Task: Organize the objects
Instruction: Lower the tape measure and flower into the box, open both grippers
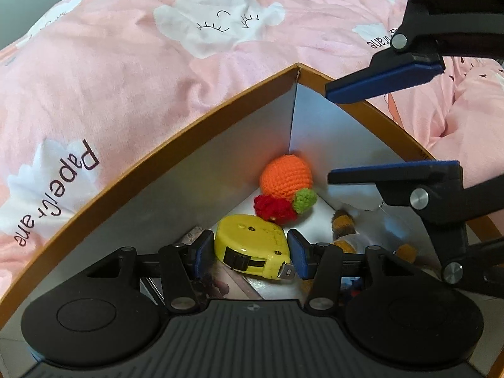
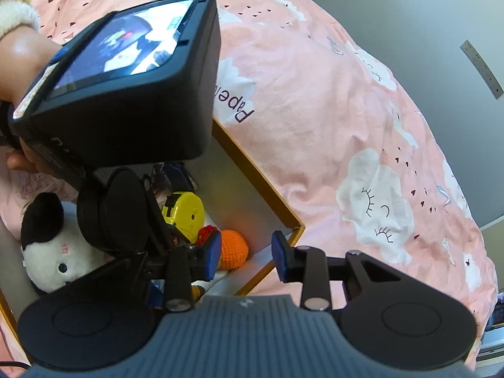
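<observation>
Inside the box (image 1: 176, 132), near its far corner, we see the left gripper (image 1: 250, 253) clenched on the yellow tape measure (image 1: 252, 249), one blue pad against each side of the casing. The tape measure sits low in the box, just in front of the crochet orange (image 1: 285, 176), which rests in the corner with a red tuft and a green tuft at its base. The right gripper (image 2: 245, 252) hangs released above the box's right wall, holding nothing; in the left wrist view its fingers (image 1: 384, 78) spread wide apart. A panda plush (image 2: 53, 252) lies in the box behind the left gripper. The box rests on a pink quilt (image 1: 126, 63) with cloud prints.
</observation>
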Motion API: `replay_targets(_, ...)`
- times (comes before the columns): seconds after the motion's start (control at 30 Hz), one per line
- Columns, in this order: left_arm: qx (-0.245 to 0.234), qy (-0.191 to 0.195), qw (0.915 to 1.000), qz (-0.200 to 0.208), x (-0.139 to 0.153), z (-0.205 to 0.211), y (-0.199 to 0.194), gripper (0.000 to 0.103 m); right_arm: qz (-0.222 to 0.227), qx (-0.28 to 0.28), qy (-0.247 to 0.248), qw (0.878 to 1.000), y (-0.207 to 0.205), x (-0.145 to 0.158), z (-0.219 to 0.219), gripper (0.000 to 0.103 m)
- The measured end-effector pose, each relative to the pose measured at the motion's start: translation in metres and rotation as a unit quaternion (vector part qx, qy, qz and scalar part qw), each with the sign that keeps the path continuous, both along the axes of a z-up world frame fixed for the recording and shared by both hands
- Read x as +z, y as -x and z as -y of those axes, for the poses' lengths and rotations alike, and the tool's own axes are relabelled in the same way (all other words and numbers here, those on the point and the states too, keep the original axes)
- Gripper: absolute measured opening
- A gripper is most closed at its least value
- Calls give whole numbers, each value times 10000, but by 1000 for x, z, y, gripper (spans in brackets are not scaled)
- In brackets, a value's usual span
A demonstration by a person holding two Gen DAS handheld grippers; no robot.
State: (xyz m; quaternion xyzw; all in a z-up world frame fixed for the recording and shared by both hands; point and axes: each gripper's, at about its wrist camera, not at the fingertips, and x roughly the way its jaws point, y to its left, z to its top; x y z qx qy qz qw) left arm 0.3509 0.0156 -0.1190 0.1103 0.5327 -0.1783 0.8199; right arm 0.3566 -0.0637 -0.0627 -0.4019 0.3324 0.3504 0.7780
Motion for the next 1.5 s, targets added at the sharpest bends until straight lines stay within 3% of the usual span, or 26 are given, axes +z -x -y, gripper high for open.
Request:
replay_targets(0.3,-154,-8,9999,2,22,-8,16,60,-15,-91,-187,9998,4,2,3,36)
replay_targets(0.4,-193,-3,9997,-148,23,-8,17,49,11,-143,-210,9997,4,3,4,36)
replay_targets(0.47,-186,-72,9994,-269,18,-6,16,33,16,-172,-228,9996,4,3,5,36)
replay_targets(0.5,-207,-42,9993,-309,15,-4,16,32,12,-186,-233,9996,5,3,5,36)
replay_targets(0.93,-91,-184,9998,80,12,5,3,29,-16,-212,-268,9994,4,-2,7,36)
replay_targets(1.07,102,-3,9999,-3,11,-3,-3,23,-44,-192,-281,9994,8,0,7,36)
replay_targets(1.17,-43,137,9999,-22,18,-6,5,23,-82,-164,-311,9993,9,1,7,36)
replay_targets(1.27,-342,-28,9992,-185,21,-3,18,32,-51,-130,-300,9995,10,0,7,36)
replay_targets(1.5,-388,-304,9985,-255,7,3,24,33,-127,-157,-327,9993,9,-3,6,36)
